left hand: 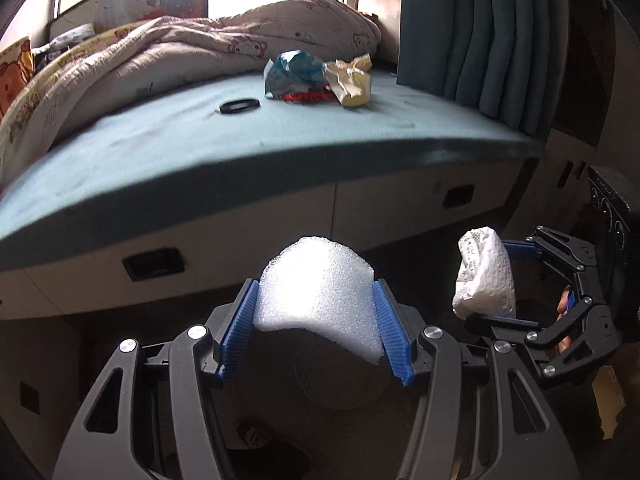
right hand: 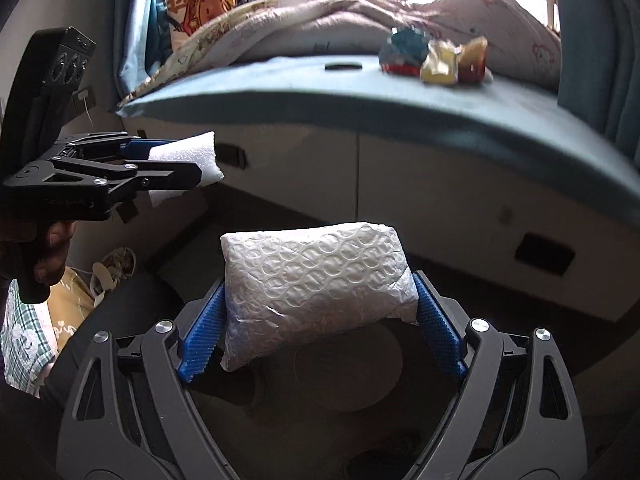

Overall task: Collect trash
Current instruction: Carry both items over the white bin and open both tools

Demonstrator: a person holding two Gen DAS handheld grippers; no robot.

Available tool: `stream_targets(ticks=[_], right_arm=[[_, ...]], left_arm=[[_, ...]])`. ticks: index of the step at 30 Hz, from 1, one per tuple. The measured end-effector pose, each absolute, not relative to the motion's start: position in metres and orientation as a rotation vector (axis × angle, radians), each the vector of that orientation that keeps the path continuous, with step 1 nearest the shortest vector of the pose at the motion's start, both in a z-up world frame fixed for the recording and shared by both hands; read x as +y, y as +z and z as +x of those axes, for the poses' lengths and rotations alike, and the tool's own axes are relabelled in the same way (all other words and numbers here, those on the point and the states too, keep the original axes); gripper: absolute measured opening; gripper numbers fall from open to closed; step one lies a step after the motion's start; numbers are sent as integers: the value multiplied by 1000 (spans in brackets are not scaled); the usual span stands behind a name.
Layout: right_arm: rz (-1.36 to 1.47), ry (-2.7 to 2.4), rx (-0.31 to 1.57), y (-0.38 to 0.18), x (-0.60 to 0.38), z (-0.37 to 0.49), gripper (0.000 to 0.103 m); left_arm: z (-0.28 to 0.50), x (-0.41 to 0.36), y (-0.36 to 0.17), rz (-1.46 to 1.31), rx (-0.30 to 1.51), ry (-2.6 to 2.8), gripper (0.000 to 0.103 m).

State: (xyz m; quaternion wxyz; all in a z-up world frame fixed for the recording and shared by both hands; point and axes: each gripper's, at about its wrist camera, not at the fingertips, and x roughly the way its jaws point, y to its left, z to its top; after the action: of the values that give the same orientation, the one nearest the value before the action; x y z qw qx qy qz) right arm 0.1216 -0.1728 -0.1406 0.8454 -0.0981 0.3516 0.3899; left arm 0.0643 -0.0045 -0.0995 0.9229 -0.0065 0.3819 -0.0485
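Observation:
My left gripper (left hand: 315, 320) is shut on a white foam piece (left hand: 316, 280), its blue pads pressing both sides. My right gripper (right hand: 320, 292) is shut on a white bubble-wrap packet (right hand: 316, 280). Both hang in front of the bed, side by side: the right gripper (left hand: 500, 286) with its packet (left hand: 484, 276) shows at the right of the left wrist view. The left gripper (right hand: 176, 160) with its foam (right hand: 192, 152) shows at the left of the right wrist view. On the bed lie a blue wrapper (left hand: 296, 72), a yellow wrapper (left hand: 350, 82) and a red scrap (left hand: 308, 97).
A dark round container (right hand: 348, 360) lies below both grippers. The teal bed sheet (left hand: 160, 152) carries a black ring (left hand: 239, 105) and a rumpled quilt (left hand: 180, 52). Drawers (right hand: 480, 208) run under the bed. A curtain (left hand: 480, 32) hangs at the right. Clothes (right hand: 60, 312) lie on the floor.

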Motion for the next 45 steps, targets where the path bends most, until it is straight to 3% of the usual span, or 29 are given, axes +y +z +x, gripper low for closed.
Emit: stream_targets(ticks=[8, 20, 26, 28, 30, 36, 45], right_arm=[[-259, 697, 991, -256, -178, 142, 83], [-202, 582, 1102, -304, -180, 190, 83], [-189, 574, 1148, -317, -171, 209, 83], [-189, 576, 1148, -321, -169, 216, 83], [-191, 570, 1157, -325, -170, 220, 83], [-203, 554, 1226, -349, -162, 228, 84], [-441, 607, 1314, -395, -111, 228, 84]], left_arm=[[82, -26, -245, -90, 1013, -203, 57], [148, -48, -370, -98, 1181, -295, 63], [173, -57, -400, -58, 1228, -300, 67], [179, -66, -404, -41, 1235, -275, 88], [181, -67, -407, -22, 1211, -226, 96], [177, -33, -405, -12, 1251, -145, 97], [159, 37, -372, -99, 1223, -68, 97]])
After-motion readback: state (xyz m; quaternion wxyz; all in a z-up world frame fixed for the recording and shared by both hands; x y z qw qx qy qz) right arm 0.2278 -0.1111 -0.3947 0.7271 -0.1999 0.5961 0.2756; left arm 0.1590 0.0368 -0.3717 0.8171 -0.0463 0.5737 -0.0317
